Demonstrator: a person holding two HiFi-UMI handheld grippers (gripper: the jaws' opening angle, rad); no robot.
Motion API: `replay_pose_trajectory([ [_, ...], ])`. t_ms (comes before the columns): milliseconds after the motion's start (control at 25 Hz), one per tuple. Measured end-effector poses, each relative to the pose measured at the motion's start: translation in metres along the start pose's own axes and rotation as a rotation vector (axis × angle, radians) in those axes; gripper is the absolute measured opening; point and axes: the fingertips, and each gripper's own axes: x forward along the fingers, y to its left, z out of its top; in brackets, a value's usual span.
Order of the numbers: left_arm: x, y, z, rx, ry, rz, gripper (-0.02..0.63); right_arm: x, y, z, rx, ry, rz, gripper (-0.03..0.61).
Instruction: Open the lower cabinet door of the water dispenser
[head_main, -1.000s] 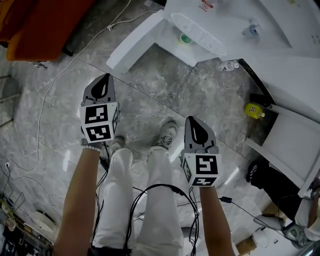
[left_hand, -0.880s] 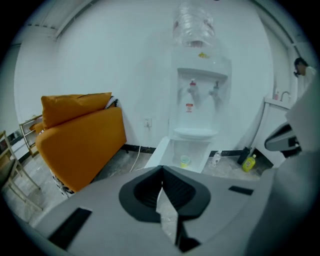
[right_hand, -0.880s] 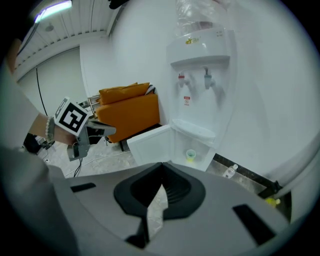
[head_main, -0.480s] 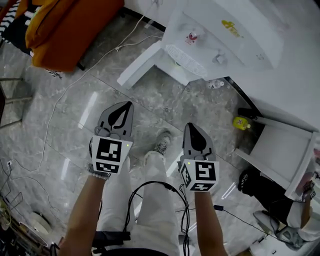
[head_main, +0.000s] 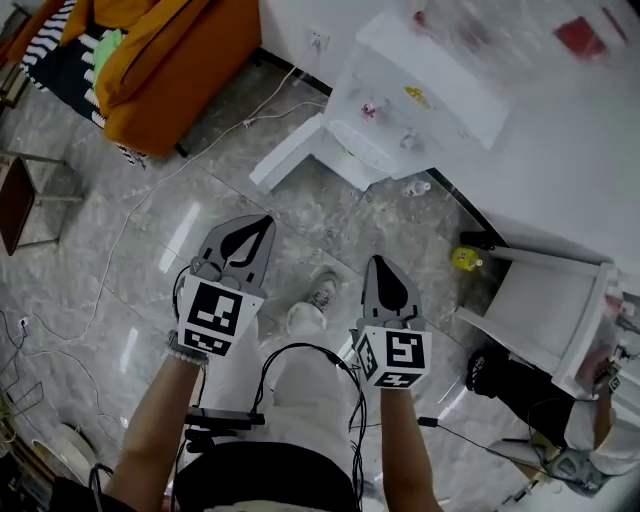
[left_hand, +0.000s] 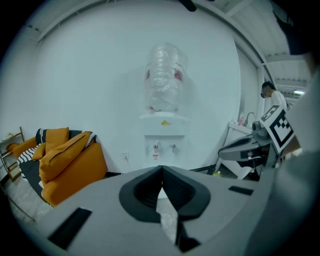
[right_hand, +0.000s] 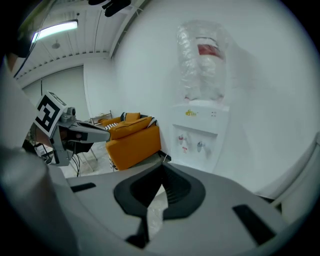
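Observation:
The white water dispenser (head_main: 420, 95) stands against the wall at the top right of the head view, with a clear bottle (left_hand: 164, 80) on top. Its lower cabinet door (head_main: 290, 150) hangs swung open to the left over the floor. My left gripper (head_main: 265, 221) is shut and empty, held in the air well short of the dispenser. My right gripper (head_main: 377, 261) is also shut on nothing, beside it. In the left gripper view the dispenser (left_hand: 164, 131) lies straight ahead beyond the closed jaw tips (left_hand: 161, 168). In the right gripper view the dispenser (right_hand: 200, 131) lies ahead and slightly right.
An orange sofa (head_main: 170, 60) stands at the upper left. A white shelf unit (head_main: 545, 300) and a yellow bottle (head_main: 464, 258) are to the dispenser's right. A small bottle (head_main: 416, 187) lies by the dispenser's foot. Cables (head_main: 110, 260) trail over the marble floor.
Both grippers have risen, still shut and empty. The head view has tilted up and back, so the dispenser looks smaller and the sofa has come into view.

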Motion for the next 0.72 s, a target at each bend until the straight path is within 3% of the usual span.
replay_pose_trajectory([
  [240,-0.042,-0.012,0.031,0.002,-0.035,-0.037,0.012,-0.039,0.002,0.042,-0.035,-0.07,-0.037,0.003],
  [720,-0.094,-0.024,0.079,0.039,-0.117,-0.083,0.012,-0.087,0.022,0.07,-0.045,-0.123,-0.06,0.004],
])
